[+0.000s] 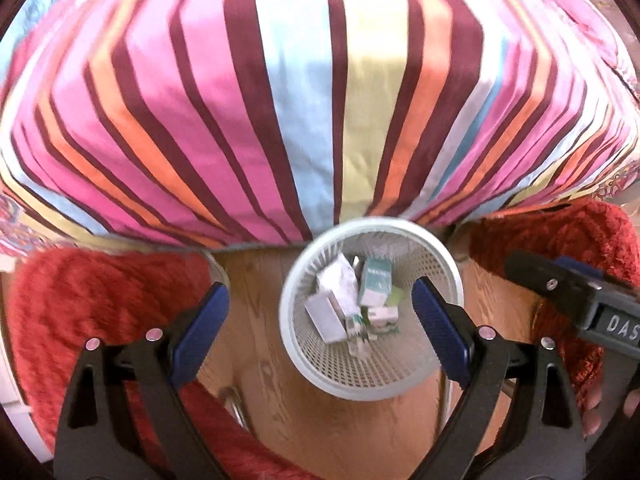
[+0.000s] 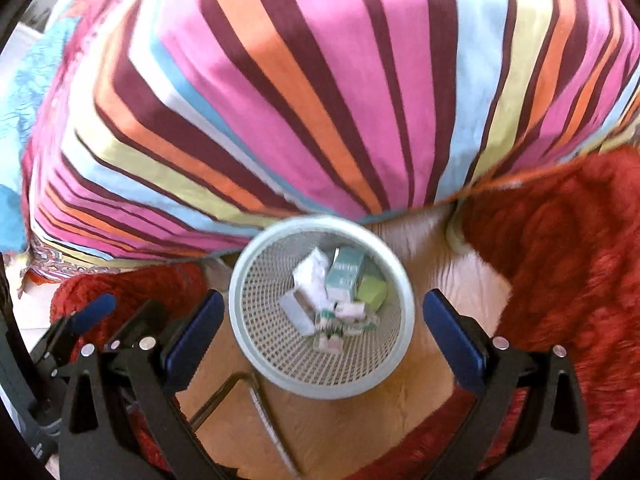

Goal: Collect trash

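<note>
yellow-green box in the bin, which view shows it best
The right wrist view: the yellow-green box lies in plain sight beside the teal carton. In the left wrist view only a sliver shows behind that carton.

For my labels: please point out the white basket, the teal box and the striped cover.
white basket (image 1: 289, 312): left wrist view, left rim.
teal box (image 1: 375, 282): left wrist view, front face.
striped cover (image 2: 280, 92): right wrist view, pink stripe.

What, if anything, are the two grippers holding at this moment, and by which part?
Nothing is held. The left gripper and the right gripper both stand open and empty above the white mesh bin, where the small boxes already lie.
</note>
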Tool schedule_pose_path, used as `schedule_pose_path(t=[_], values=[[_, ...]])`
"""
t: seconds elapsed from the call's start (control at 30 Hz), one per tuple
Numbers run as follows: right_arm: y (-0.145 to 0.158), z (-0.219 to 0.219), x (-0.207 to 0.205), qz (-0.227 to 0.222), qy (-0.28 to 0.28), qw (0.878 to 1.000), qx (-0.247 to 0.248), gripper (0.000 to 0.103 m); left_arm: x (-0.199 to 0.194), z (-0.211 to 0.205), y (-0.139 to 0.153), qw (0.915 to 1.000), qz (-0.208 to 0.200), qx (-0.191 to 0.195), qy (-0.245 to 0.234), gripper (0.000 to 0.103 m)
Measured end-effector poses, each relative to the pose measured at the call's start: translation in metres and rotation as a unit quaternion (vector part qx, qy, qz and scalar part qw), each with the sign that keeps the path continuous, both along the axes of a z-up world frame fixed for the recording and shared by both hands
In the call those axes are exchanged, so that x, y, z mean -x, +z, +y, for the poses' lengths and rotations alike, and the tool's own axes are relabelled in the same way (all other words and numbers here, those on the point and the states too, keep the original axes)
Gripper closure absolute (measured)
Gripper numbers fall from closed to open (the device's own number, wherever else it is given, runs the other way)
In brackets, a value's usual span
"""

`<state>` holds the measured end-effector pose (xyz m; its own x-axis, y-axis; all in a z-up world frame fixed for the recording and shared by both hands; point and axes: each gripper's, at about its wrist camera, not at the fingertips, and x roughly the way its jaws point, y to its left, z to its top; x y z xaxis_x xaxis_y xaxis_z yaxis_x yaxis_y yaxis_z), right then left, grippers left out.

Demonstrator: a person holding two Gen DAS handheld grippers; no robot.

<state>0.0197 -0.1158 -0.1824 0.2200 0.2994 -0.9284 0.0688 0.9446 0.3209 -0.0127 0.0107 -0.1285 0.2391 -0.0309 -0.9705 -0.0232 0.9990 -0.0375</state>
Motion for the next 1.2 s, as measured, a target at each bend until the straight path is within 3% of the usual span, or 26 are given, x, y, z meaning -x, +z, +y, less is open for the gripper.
schedule_pose_path(t=[0.27, 0.47, 0.93, 1.2], values=[[0.059, -0.01, 0.008, -0.121, 0.012, 0.991, 0.048, 0.008, 0.0, 0.007, 0.048, 0.9973, -0.072, -0.006, 0.008, 0.013], [0.098, -0.015, 0.009, -0.187, 0.006, 0.98, 0.066, 0.008, 0.0, 0.01, 0.083, 0.9922, -0.123, -0.015, 0.013, 0.013], [0.145, -0.024, 0.002, -0.258, -0.009, 0.964, 0.069, 0.008, -0.01, 0.025, 0.146, 0.9805, -0.192, -0.009, 0.037, 0.013], [0.159, -0.026, -0.01, -0.27, -0.017, 0.961, 0.062, 0.008, -0.021, 0.019, 0.172, 0.9753, -0.219, -0.018, 0.026, 0.013]])
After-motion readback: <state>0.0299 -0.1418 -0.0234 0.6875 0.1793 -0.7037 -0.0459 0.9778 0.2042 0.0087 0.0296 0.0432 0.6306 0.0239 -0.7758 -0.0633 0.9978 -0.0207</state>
